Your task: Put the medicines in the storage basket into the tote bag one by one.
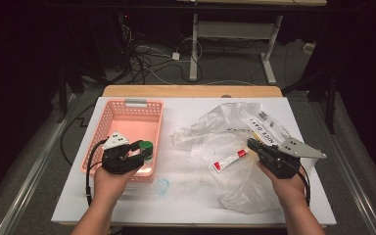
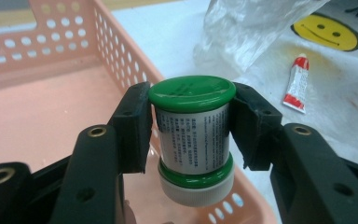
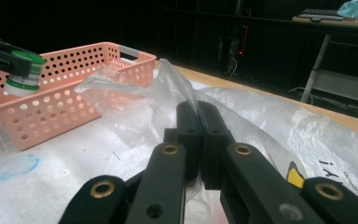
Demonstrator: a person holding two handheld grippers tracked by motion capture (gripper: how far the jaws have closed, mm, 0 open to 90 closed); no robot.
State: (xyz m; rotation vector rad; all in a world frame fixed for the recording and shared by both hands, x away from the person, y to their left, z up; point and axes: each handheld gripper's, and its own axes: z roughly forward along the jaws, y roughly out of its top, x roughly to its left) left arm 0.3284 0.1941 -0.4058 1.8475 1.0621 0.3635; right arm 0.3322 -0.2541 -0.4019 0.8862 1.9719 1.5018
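The left gripper (image 2: 191, 128) pinches a green-lidded jar (image 2: 194, 135) over the pink basket (image 2: 42, 65); its label print is too small to read. The right gripper (image 3: 196, 112), pressed together, pinches the plastic bag (image 1: 215, 132), printed "NICE DAY!" beside a yellow smiley (image 2: 326, 31).

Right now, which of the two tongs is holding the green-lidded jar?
The left tongs, over the pink basket, grip the jar; the right tongs pinch the plastic bag.

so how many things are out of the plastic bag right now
2: a green-lidded white jar gripped by the left gripper above the pink perforated plastic basket, and a red-and-white tube on the table beside the clear bag. The crumpled bag may hide more.
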